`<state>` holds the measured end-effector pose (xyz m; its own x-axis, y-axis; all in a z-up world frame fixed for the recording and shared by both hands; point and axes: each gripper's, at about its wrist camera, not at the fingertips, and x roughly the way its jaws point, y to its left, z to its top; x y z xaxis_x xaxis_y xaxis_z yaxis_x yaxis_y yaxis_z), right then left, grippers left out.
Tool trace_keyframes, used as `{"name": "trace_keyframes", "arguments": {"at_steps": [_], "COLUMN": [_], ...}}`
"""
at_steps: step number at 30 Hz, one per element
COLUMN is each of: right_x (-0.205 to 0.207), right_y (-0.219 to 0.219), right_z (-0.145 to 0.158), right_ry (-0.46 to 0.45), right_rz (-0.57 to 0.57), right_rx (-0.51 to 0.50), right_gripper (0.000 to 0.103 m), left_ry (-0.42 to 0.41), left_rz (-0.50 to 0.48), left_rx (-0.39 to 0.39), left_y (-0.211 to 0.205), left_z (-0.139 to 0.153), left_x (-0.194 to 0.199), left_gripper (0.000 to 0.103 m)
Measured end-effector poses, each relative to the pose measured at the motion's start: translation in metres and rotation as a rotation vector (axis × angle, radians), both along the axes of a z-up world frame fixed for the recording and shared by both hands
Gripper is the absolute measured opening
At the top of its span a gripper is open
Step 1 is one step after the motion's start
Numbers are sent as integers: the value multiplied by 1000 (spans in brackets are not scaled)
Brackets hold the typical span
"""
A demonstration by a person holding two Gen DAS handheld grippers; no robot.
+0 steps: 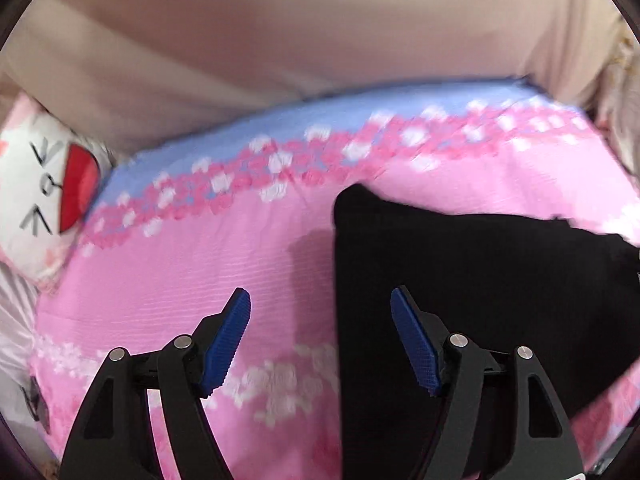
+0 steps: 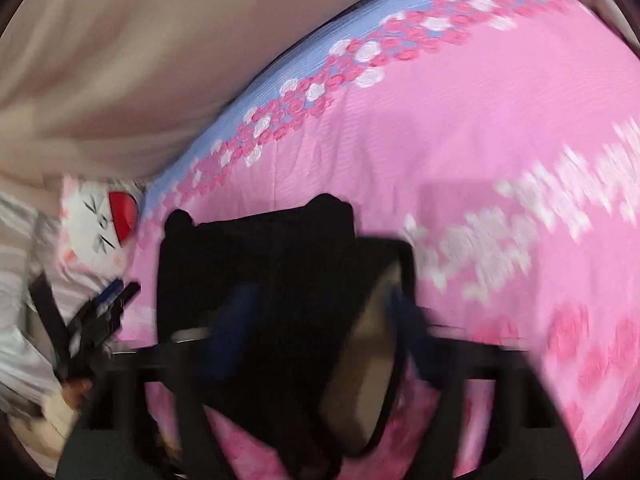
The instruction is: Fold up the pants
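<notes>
On the bed (image 1: 168, 288) I judged the black pants (image 1: 480, 280) partly folded, left hand-held gripper (image 1: 320, 336) spread empty, right hand-held gripper (image 2: 324, 340) too blurred to tell, final folds remaining.

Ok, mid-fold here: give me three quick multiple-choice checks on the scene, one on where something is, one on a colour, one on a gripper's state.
1. The black pants lie on:
A. a wooden floor
B. the pink flowered bedspread
C. a chair

2. The far border of the bedspread is:
A. light blue
B. green
C. yellow

3. The left gripper is:
A. shut on the pants
B. shut on nothing
C. open

Answers:
1. B, pink fabric shows all round the pants in the left wrist view.
2. A, a light blue band runs along the far edge past the flower row.
3. C, its blue pads stand well apart, with one side over the bedspread and the other over the pants.
</notes>
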<state>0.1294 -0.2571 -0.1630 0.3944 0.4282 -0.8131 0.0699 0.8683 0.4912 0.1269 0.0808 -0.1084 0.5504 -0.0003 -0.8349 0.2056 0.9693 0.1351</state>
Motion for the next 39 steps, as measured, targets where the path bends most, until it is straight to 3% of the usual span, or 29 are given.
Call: {"name": "trace_keyframes", "arguments": {"at_steps": [2,4,7,9,10,11,12,13,15,16,18,19,20,22,24,26,27,29,32,35,37,39], "right_x": [11,12,11,24,32,36,35,30,-2,-10,-27,-28,-28,-25,-26,-25,-24,-23,-20,-11,3,21], "right_y": [23,39,46,45,40,32,24,15,0,0,15,31,46,78,87,74,58,41,51,78,105,126], "right_z": [16,64,108,83,48,23,8,5,31,40,61,63,62,51,33,8,-5,-9,27,60,61,48], "right_ry": [-38,-164,-305,-265,-157,-65,3,13,-64,-95,-154,-149,-145,-130,-97,-54,-31,-8,-50,-122,-124,-114], "right_rz": [76,113,134,154,159,142,113,76,-32,-38,5,52,87,170,194,140,82,23,34,125,221,289], "right_rx": [-112,-104,-125,-225,-298,-350,-380,-356,-308,-287,-238,-209,-198,-204,-256,-266,-237,-122,-121,-89,-79,-87], "right_gripper": [3,3,3,13,39,48,49,48,49,48,35,23,18,18,17,11,1,0,3,4,3,3], "left_ry": [40,-5,-105,-91,-67,-46,-28,-24,-48,-62,-98,-102,-93,-58,-21,-16,-15,-15,-25,-83,-103,-76], "left_rz": [-3,-4,35,67,86,103,132,145,160,157,133,121,99,68,76,80,70,61,79,141,162,145], "left_rx": [25,64,135,140,143,152,164,154,100,82,52,50,45,56,137,213,223,235,213,120,50,28], "left_y": [0,0,5,13,17,20,25,30,39,40,33,25,12,-10,-26,-30,-30,-31,-27,1,22,32], "left_z": [-24,-22,-1,-2,-7,-12,-15,-12,7,14,31,34,34,19,-9,-32,-38,-47,-36,5,26,29], "left_x": [18,19,12,15,16,18,17,13,2,-2,-3,2,12,35,59,76,80,85,85,59,27,-8], "left_gripper": [72,72,71,72,72,72,72,72,72,72,72,72,72,72,73,75,76,80,80,79,79,79]}}
